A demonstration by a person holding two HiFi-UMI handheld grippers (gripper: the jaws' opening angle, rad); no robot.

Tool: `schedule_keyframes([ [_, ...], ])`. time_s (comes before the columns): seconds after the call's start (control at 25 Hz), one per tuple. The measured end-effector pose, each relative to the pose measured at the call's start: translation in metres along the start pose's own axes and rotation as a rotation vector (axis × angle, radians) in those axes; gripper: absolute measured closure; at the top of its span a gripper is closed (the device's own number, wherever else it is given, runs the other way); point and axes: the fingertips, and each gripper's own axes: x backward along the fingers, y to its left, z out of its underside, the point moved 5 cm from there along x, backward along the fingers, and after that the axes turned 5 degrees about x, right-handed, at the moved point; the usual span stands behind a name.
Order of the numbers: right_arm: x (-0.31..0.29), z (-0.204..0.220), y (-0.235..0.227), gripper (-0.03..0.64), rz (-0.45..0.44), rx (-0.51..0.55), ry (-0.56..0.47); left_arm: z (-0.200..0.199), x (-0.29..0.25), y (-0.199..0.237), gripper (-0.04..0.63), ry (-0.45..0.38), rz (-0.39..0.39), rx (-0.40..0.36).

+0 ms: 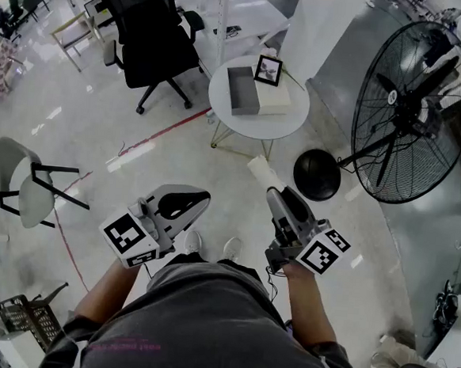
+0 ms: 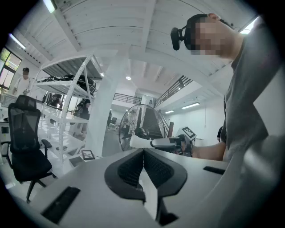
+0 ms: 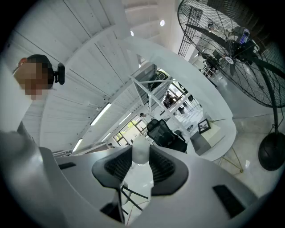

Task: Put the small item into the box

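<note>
One small item; rear end hidden inside clamped right hand-held gripper.

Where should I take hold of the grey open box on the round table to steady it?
On the grey box, probably grip the long wall facing away from the white block. Come from straight above, with one jaw inside and one outside. The top is open and that wall stands free, while the opposite wall has the block right beside it.
</note>
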Motion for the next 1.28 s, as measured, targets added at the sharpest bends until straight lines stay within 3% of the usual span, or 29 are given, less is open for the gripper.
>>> schedule_keyframes([
  [1.28, 0.068, -0.023, -0.059, 0.488, -0.058, 0.02, 0.049, 0.025, -0.069, -0.052, 0.577, -0.007, -0.087, 0.023],
])
